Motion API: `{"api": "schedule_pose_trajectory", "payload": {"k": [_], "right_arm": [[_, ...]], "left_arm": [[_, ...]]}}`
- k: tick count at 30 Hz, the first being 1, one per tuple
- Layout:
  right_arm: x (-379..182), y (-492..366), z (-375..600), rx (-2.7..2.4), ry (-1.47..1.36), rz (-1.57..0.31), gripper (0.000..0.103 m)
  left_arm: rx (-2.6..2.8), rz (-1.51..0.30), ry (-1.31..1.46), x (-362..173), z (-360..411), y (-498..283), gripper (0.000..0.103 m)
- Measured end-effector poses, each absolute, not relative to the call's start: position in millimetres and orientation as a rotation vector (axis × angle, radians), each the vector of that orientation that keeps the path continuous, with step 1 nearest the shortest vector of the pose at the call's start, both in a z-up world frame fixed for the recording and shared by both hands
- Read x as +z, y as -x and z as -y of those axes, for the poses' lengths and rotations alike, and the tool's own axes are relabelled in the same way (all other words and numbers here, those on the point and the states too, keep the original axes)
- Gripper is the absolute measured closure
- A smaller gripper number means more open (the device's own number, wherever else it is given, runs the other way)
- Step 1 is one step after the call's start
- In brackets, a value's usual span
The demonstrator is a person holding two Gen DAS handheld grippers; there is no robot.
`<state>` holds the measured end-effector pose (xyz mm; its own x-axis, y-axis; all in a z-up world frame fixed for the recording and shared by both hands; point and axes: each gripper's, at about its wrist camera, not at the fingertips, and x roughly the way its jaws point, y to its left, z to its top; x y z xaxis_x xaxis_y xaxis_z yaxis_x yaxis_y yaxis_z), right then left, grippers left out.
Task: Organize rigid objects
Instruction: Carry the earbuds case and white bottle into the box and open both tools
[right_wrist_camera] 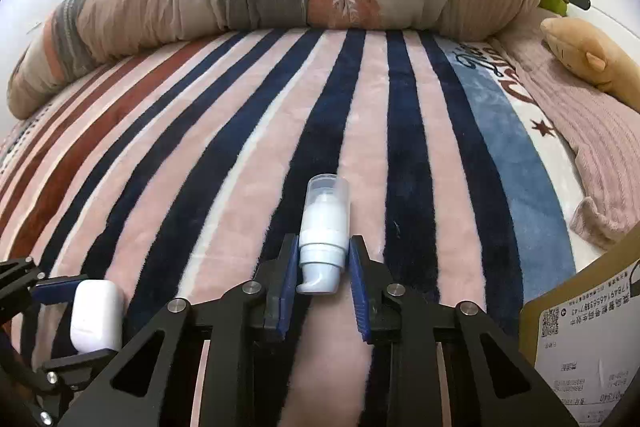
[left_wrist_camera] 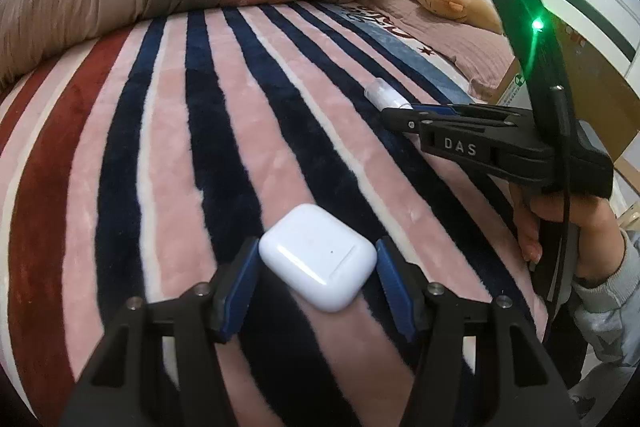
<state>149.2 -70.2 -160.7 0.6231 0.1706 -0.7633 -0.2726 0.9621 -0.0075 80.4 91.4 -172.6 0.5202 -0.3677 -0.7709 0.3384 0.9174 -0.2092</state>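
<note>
Your left hand-held gripper brackets the glossy white rounded plastic earbud case lying on the striped pink-and-navy plush blanket, its blue pads at the case's sides. Your right hand-held gripper clamps the small white pump bottle with a clear cap, well right of the case.

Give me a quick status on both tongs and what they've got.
Left tongs straddle the white earbud case, grip not confirmed. Right tongs shut on the small pump bottle. Both items low over the striped blanket; nothing in the way.
</note>
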Motion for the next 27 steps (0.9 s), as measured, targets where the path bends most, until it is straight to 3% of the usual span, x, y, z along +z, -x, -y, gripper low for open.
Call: {"api": "schedule_pose_trajectory", "payload": {"k": [7,14,21,27], "right_arm": [[-113,-105,63,0.350,0.100,-0.779,0.083],[-26,-38,73,0.479,0.035,-0.638,0.083],[20,-9,154,0.410,0.026,-0.600,0.083],[10,-22,240,0.239,0.071,-0.689,0.083]], "left_arm": [[-0.394,-0.892,0.041,-145,-103,-60,0.048],[-0.405,-0.759,0.005,-72,-96,-19,0.048],[-0.585,-0.645,-0.043,0,-24,-10,0.048],[-0.769,-0.664,-0.090,26,71,-40,0.048]]}}
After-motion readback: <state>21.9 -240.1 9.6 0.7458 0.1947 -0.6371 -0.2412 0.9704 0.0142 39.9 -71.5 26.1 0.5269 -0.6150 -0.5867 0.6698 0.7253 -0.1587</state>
